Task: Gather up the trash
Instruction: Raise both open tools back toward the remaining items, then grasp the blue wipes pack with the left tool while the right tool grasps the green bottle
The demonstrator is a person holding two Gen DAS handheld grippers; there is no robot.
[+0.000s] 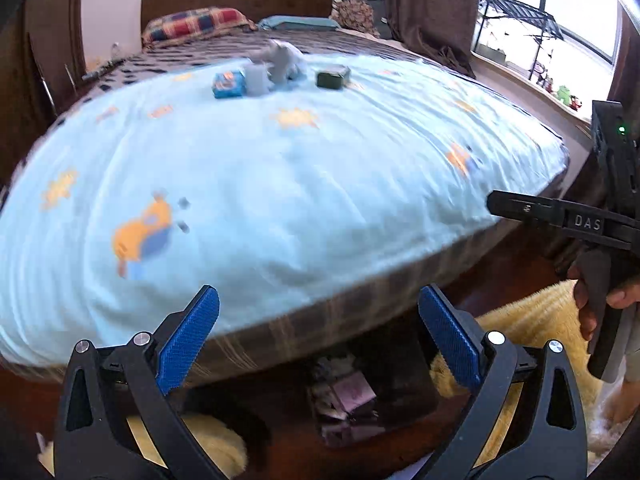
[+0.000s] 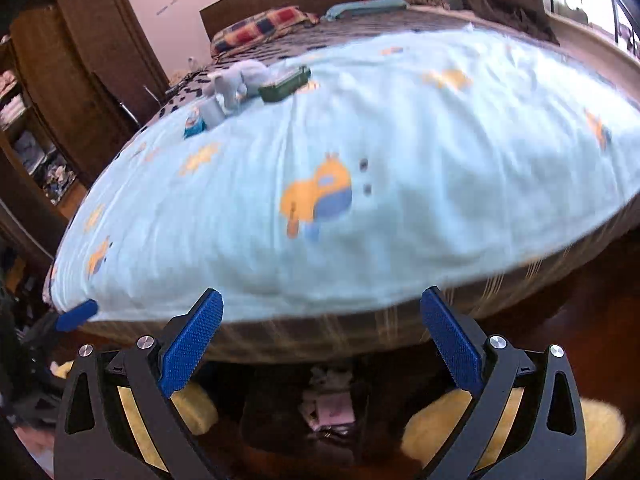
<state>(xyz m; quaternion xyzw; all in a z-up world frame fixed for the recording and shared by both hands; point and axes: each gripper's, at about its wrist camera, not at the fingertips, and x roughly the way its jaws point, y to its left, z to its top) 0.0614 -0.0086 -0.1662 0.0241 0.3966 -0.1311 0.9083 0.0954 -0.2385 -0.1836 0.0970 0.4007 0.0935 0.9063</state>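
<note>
Bedroom, bed fills both wrist views under a light-blue sheet with orange-and-blue cartoon prints, soft and finely creased; plaid mattress edge shows along the near side. Both tongs released, blue pads spread wide, nothing between them: left tongs, right tongs. Dark bin sits on the floor at 6 o'clock, straight below both tongs, flanked by a fluffy yellow rug; crumpled paper and a pinkish wrapper are visible inside, so some trash looks already collected. Remaining trash is a cluster at 12 o'clock in the left view, 10–11 o'clock in the right, well apart from both tongs: blue printed box, pale cup-like cylinder just beside it, crumpled grey-white wad behind, dark green box off to the right. Motion blur hides whether they touch. My read of the next step: reach across the bed and take one item per tongs. Boxes are rigid and flat-sided, so close across the short faces. The cup looks thin-walled; grip low and lightly or it'll crush or tip on the soft sheet. The wad is compliant; pinch deep, avoid snagging fabric.
</note>
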